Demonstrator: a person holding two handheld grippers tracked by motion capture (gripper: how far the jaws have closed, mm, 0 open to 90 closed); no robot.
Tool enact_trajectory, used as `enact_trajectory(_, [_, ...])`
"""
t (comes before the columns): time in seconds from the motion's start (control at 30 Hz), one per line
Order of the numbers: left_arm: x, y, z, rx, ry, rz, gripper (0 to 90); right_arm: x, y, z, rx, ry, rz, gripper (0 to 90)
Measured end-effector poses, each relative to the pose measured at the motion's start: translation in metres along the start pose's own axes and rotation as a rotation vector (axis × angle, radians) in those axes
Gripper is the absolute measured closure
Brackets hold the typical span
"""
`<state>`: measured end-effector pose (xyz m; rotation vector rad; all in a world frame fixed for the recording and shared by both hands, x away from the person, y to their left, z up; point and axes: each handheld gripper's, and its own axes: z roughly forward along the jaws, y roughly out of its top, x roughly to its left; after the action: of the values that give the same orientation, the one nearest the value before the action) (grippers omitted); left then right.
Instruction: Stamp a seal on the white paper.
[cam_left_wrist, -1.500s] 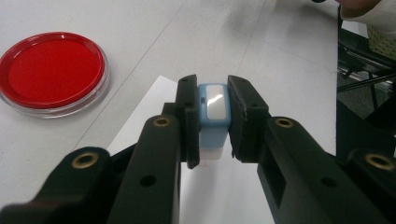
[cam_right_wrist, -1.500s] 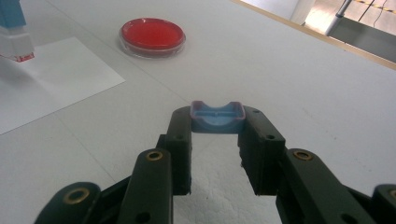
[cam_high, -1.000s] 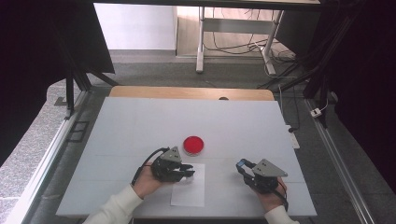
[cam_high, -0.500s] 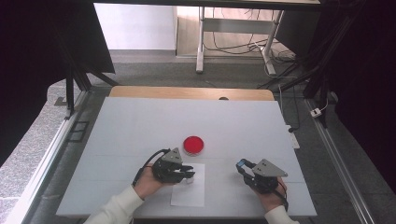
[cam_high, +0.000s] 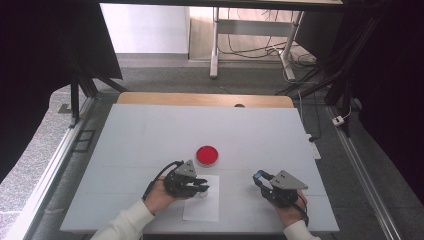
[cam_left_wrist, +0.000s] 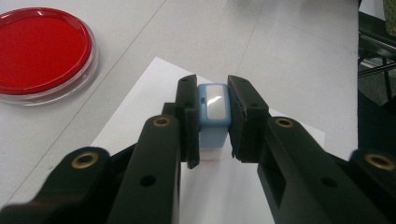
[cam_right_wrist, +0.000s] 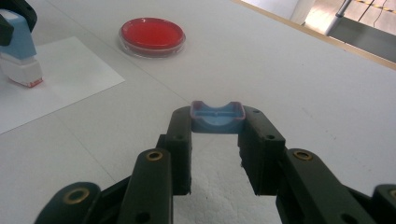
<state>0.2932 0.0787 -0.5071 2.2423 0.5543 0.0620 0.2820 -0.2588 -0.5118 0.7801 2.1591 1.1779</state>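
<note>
Jaws of the left gripper (cam_left_wrist: 212, 121) pinch a blue stamp (cam_left_wrist: 213, 112) by its 2 sides, holding it upright with its white base down on the paper (cam_left_wrist: 140, 107). In the right gripper view the stamp's red-edged foot looks to be touching the sheet, though I cannot tell how firmly. Jaws of the right gripper (cam_right_wrist: 217, 128) are clamped on the stamp's blue cap (cam_right_wrist: 217, 117), holding it low over the table (cam_high: 150, 130), well apart from the stamp and off the paper.

Judging from this, an imprint is being made. If the left hand tilts or slides while the base is down, the mark would likely smear or come out only partly. The paper lies loose, so it could cling to the inked foot and lift with it. The cap is gripped near its edges and might twist free if squeezed unevenly.

Just beyond the paper's far corner sits a round clear dish (cam_high: 207, 155) holding a flat red pad or ink, uncovered.
</note>
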Motion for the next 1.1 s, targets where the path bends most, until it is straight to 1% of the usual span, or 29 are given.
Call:
enact_trajectory(0.2, [0.000,0.000,0.000,0.003,0.001,0.004,74.4,0.000,0.000,0.000,-0.002,0.001,0.001,65.4])
enact_trajectory(0.33, [-0.005,0.001,0.000,0.019,0.030,0.043,74.4,0.000,0.000,0.000,-0.002,0.002,0.001,65.3])
enact_trajectory(0.43, [-0.008,0.001,0.001,0.028,0.039,0.059,74.4,0.000,0.000,0.000,0.002,0.000,-0.001,65.4])
enact_trajectory(0.67, [-0.008,0.001,0.000,0.032,0.035,0.053,74.7,0.000,0.000,0.000,0.002,0.000,-0.001,65.4])
enact_trajectory(0.77, [-0.009,0.001,0.000,0.039,0.040,0.061,74.9,0.000,0.000,0.000,0.003,0.000,-0.001,65.4])
enact_trajectory(1.0, [-0.011,0.003,0.003,0.075,0.058,0.085,75.2,0.000,0.000,0.000,0.006,-0.005,-0.004,65.4])
enact_trajectory(1.1, [-0.011,0.003,0.003,0.083,0.058,0.087,75.4,0.000,0.000,0.000,0.004,-0.001,-0.002,65.4])
